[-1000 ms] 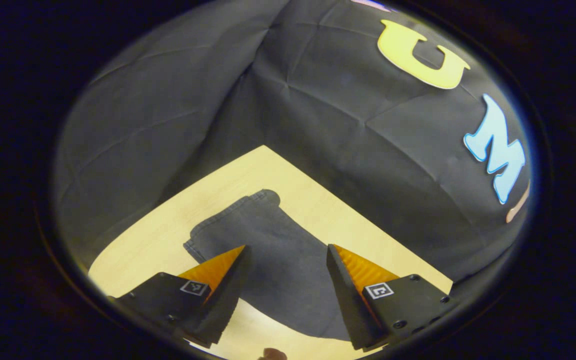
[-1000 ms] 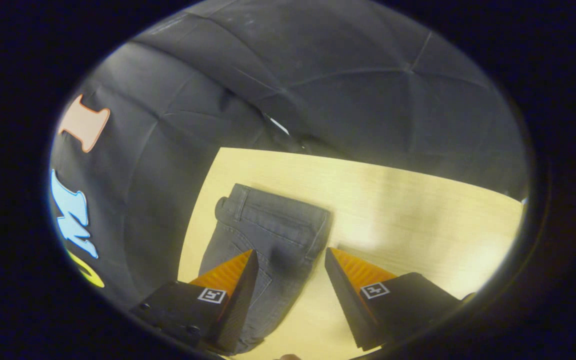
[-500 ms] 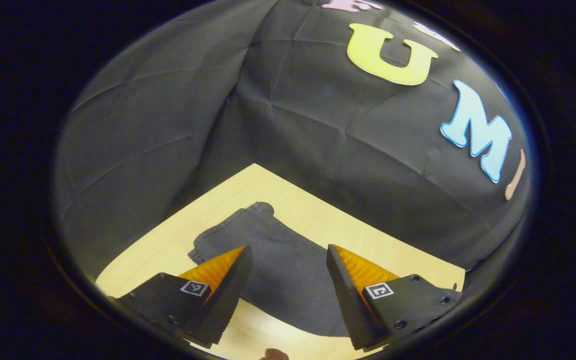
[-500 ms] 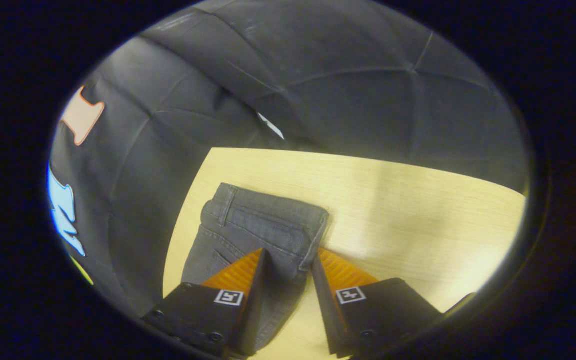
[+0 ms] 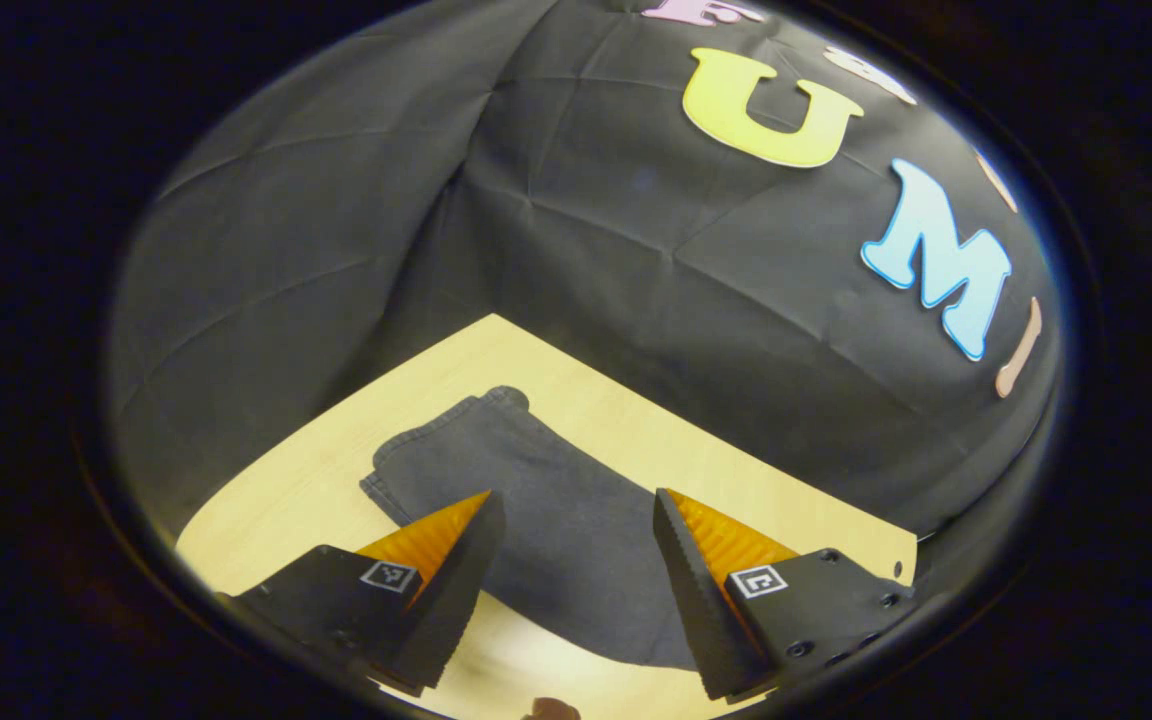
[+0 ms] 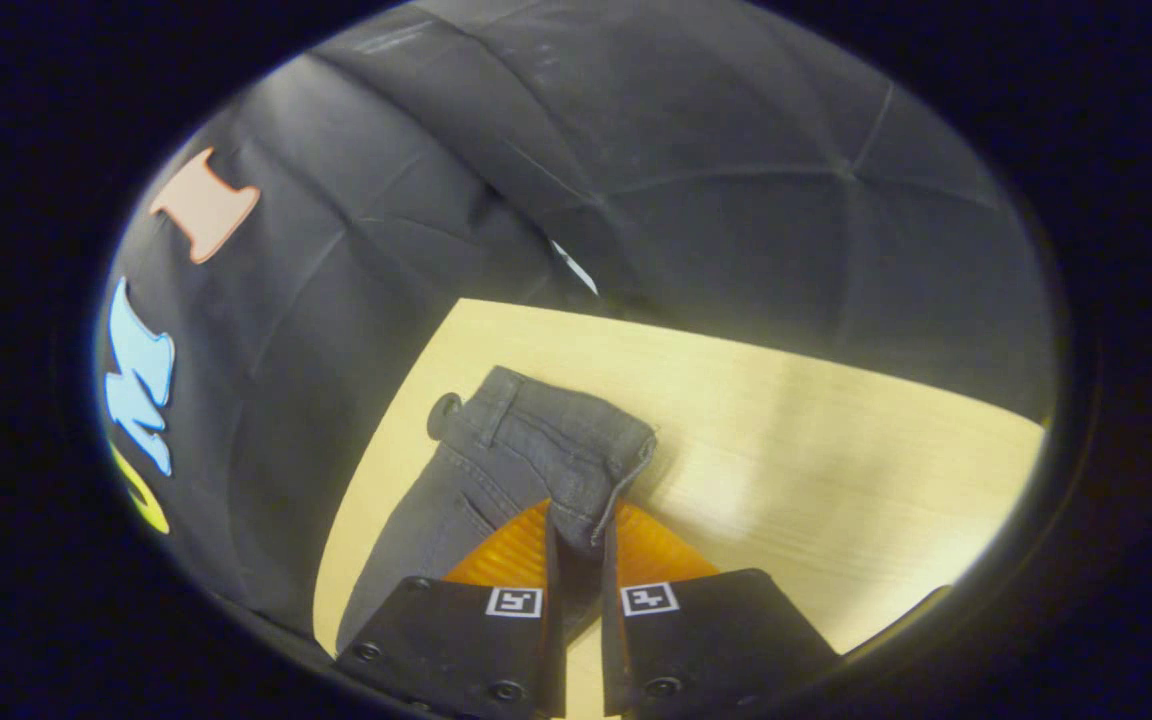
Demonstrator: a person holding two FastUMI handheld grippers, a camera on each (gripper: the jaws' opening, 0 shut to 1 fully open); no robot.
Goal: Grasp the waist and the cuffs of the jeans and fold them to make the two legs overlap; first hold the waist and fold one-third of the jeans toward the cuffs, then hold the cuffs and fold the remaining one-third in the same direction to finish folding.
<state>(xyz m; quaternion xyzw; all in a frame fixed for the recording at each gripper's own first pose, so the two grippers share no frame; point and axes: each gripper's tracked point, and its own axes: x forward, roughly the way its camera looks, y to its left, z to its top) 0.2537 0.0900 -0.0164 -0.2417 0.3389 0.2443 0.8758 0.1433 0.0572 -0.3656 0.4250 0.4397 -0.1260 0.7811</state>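
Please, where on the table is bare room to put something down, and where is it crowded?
In the right gripper view, the table is bare from the jeans waist across to its far edge. In the left gripper view, a bare strip lies between the cuffs and the table's near-left edge. It is crowded where the right gripper pinches the waist and the open left gripper hovers.

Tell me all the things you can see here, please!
jeans: one pair, dark grey, lying flat on the table; waist end in the right gripper view, leg end in the left gripper view.
table: one, light wood, under the jeans.
booth wall: black cloth, behind the table.
left gripper: one, fingers apart, above the leg end of the jeans.
right gripper: one, fingers closed on the jeans' waist edge.
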